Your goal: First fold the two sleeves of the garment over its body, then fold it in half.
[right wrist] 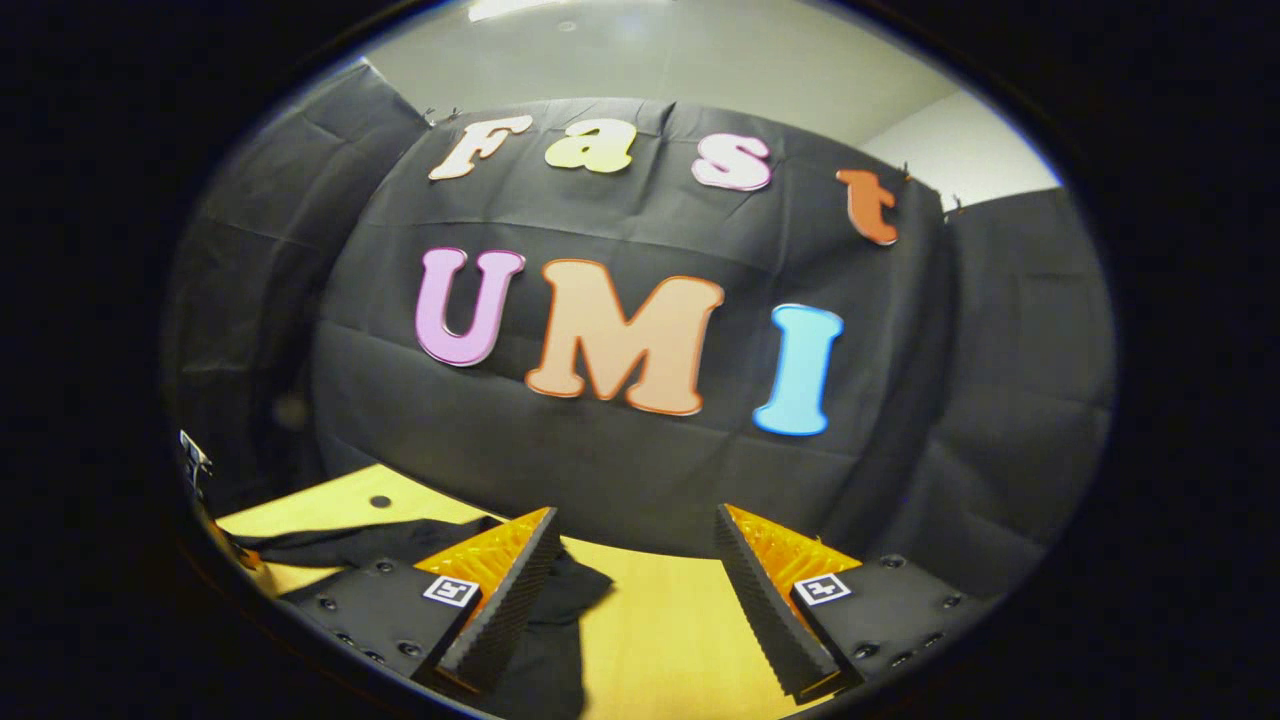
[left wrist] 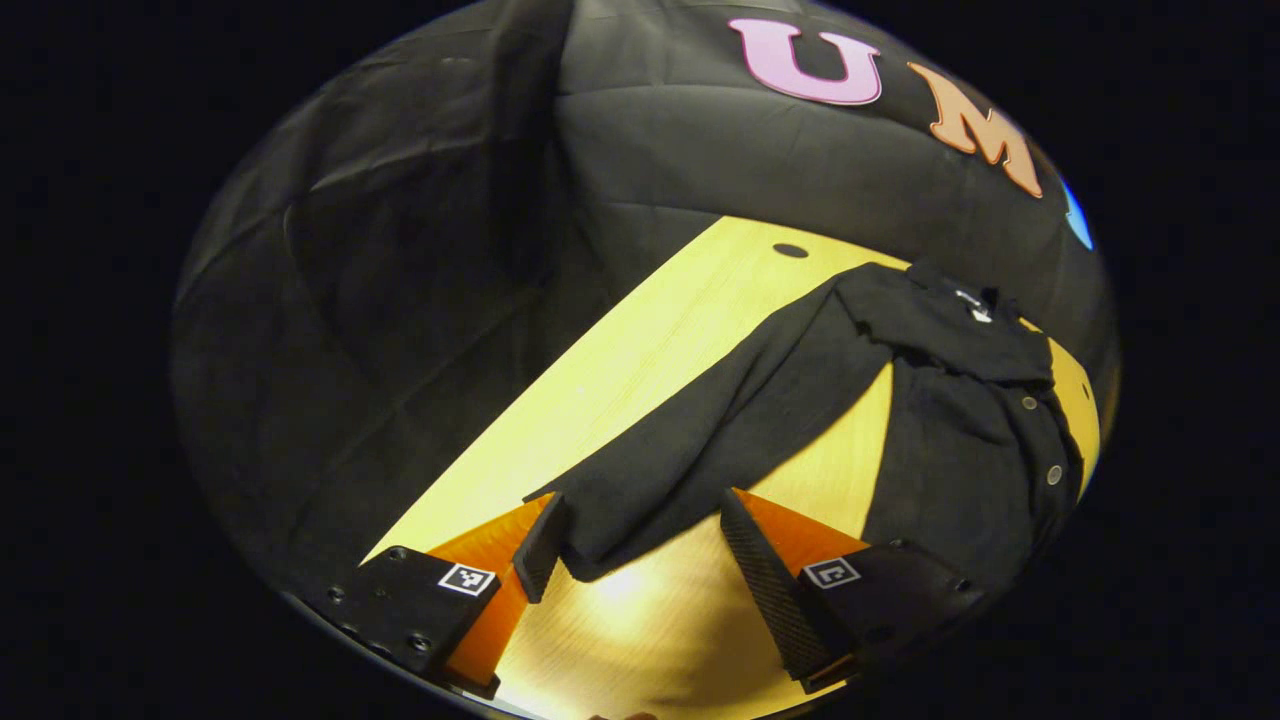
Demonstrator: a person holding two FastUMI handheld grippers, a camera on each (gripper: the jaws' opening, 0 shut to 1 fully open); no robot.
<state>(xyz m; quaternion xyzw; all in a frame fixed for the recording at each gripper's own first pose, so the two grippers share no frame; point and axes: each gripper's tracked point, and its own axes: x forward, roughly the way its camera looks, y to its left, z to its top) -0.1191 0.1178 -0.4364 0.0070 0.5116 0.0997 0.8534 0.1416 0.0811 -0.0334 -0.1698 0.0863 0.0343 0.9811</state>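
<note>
Sleeve (left wrist: 700,440) end lies on table (left wrist: 640,350) between open left claw (left wrist: 640,550) fingers.

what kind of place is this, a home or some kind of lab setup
Most likely a staged recording booth, not a home: black cloth walls hang around a bare wooden table, and a dark garment lies spread on it in front of the open left gripper.

Black jacket (left wrist: 960,420) cut off at the lower right rim of the left gripper view; in the right gripper view its cloth (right wrist: 560,620) is partly hidden behind the right gripper's finger (right wrist: 500,610)
</note>
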